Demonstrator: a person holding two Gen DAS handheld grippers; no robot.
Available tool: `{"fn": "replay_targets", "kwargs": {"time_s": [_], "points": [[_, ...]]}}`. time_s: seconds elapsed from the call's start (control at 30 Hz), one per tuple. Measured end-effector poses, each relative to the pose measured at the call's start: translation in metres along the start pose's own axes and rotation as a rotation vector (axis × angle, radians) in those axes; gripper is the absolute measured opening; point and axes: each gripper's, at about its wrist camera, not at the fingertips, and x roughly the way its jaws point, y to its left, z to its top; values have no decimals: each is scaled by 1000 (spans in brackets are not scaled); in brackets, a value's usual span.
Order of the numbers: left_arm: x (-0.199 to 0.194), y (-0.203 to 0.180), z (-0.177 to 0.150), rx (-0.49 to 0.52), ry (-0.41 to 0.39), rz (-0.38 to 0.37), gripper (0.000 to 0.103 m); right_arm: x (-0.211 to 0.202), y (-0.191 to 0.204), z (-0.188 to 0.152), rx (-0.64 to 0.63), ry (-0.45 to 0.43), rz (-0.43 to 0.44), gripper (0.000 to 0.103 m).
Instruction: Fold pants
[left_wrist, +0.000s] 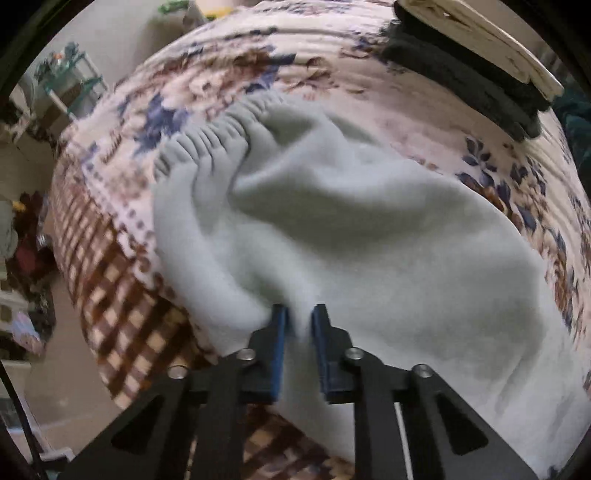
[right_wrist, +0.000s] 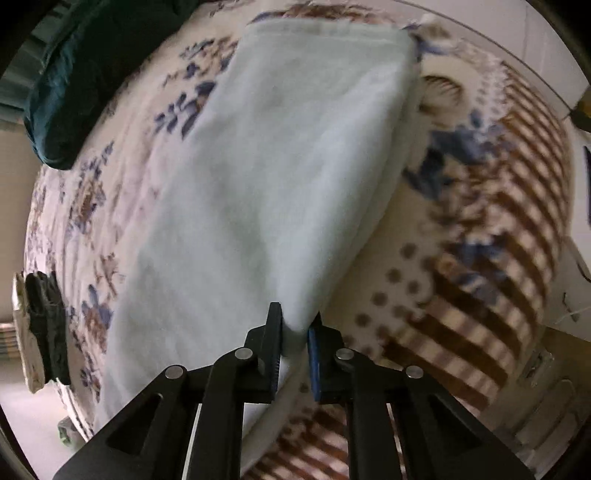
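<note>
Pale grey-green fleece pants (left_wrist: 351, 229) lie on a bed with a floral and checked cover (left_wrist: 332, 62). Their gathered elastic waistband (left_wrist: 214, 136) is at the far left in the left wrist view. My left gripper (left_wrist: 299, 314) is shut on a bunched fold of the pants near the bed's edge. In the right wrist view the pants (right_wrist: 258, 177) stretch away as a long flat panel. My right gripper (right_wrist: 295, 321) is shut on their near edge, which is lifted a little off the cover (right_wrist: 461, 229).
A stack of dark folded clothes with a cream item on top (left_wrist: 472, 62) lies at the far right of the bed; it also shows in the right wrist view (right_wrist: 44, 325). A dark teal cushion (right_wrist: 74, 81) lies at the bed's far left. Cluttered shelves (left_wrist: 70, 85) stand beyond.
</note>
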Motion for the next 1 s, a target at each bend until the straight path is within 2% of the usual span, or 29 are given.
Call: {"fn": "replay_targets", "kwargs": {"time_s": [0.1,0.17,0.23,0.27,0.3,0.33,0.37,0.4,0.43,0.5,0.53,0.6,0.7,0.73,0.77,0.8,0.83,0.87,0.93,1.0], "points": [[1,5,-6,34,0,42,9,-13,-17,2,-6,18,-3,13],[11,17,-10,6,44,55,9,2,-17,3,-51,40,-27,13],[14,27,-11,-42,83,25,10,30,-10,8,-121,132,-48,19],[10,28,-12,-50,85,13,10,33,-12,10,-126,151,-60,21],[2,26,-14,-57,87,-8,16,33,-15,13,-108,163,-51,22],[-5,23,-17,-60,97,-38,26,30,-16,15,-84,168,-29,23],[-12,20,-23,-63,105,-73,30,23,-18,16,-69,175,-12,25],[-19,13,-31,-67,120,-124,36,16,-21,15,-58,181,7,31],[-25,7,-38,-70,140,-159,42,12,-22,13,-45,193,40,43],[-28,-4,-52,-82,177,-224,49,11,-21,-1,-17,256,106,56],[-29,-11,-59,-87,193,-250,53,14,-19,-10,-6,296,137,57],[-18,-30,-75,-89,239,-292,53,29,-12,-30,7,388,202,57],[5,-53,-84,-116,290,-305,53,52,-2,-55,30,447,238,57],[8,-56,-84,-130,294,-305,53,57,-1,-60,33,440,244,52],[12,-58,-85,-153,285,-308,52,57,-2,-63,33,405,241,41],[12,-59,-85,-167,267,-306,40,56,-1,-65,30,371,226,13],[12,-59,-83,-168,253,-297,19,51,-2,-66,30,347,215,14],[9,-59,-81,-144,234,-290,10,49,-1,-67,39,338,221,13],[-5,-59,-81,-73,185,-274,6,36,-3,-73,24,314,216,10],[-10,-58,-82,-27,182,-257,5,18,-4,-80,-35,288,194,8]]}}
